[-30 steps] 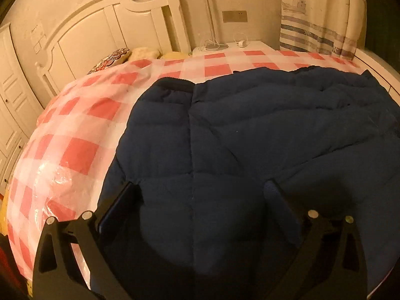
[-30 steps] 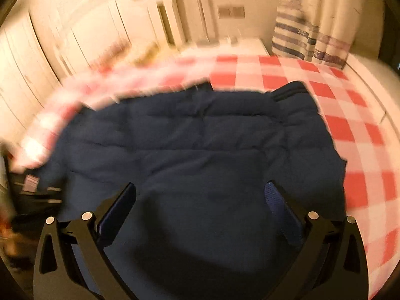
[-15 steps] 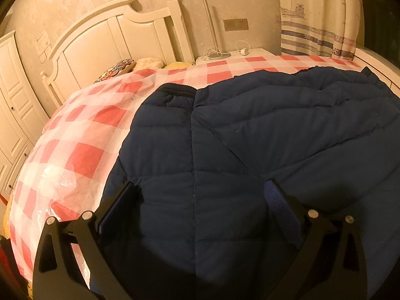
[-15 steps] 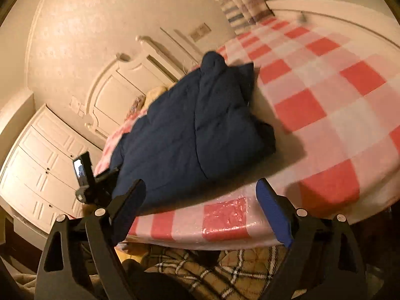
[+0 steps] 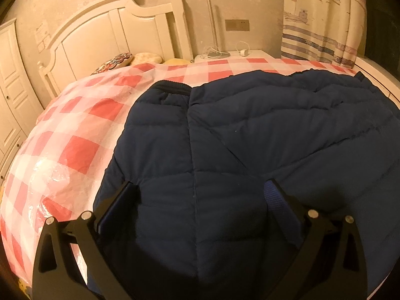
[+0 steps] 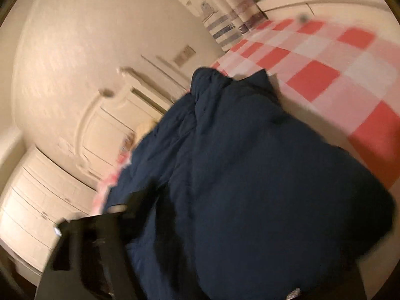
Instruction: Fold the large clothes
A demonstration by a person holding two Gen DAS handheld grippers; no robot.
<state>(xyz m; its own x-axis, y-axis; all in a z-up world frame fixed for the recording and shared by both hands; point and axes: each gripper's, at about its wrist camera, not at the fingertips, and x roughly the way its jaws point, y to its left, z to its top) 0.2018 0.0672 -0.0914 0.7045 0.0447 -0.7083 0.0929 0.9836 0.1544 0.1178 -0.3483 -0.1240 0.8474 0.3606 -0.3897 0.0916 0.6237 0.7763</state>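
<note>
A large navy quilted jacket (image 5: 250, 145) lies spread on the bed with the red-and-white checked cover (image 5: 75, 130). My left gripper (image 5: 200, 200) is open, its jaws wide apart just over the jacket's near edge, holding nothing. The right wrist view is blurred and tilted: the jacket (image 6: 250, 187) fills it, bunched close to the camera. My right gripper's left finger (image 6: 140, 200) shows dark against the fabric; the right finger is hidden, so its state is unclear.
A white headboard (image 5: 112, 32) and pillows (image 5: 125, 60) stand at the bed's far end. A nightstand with a lamp and cables (image 5: 225, 53) and a striped curtain (image 5: 320, 25) are at the back right. White wardrobe doors (image 5: 10, 80) are on the left.
The left gripper has barely moved, staying open over the jacket. The right gripper swung out past the bed's edge, tilted, then moved in close against the jacket's right side.
</note>
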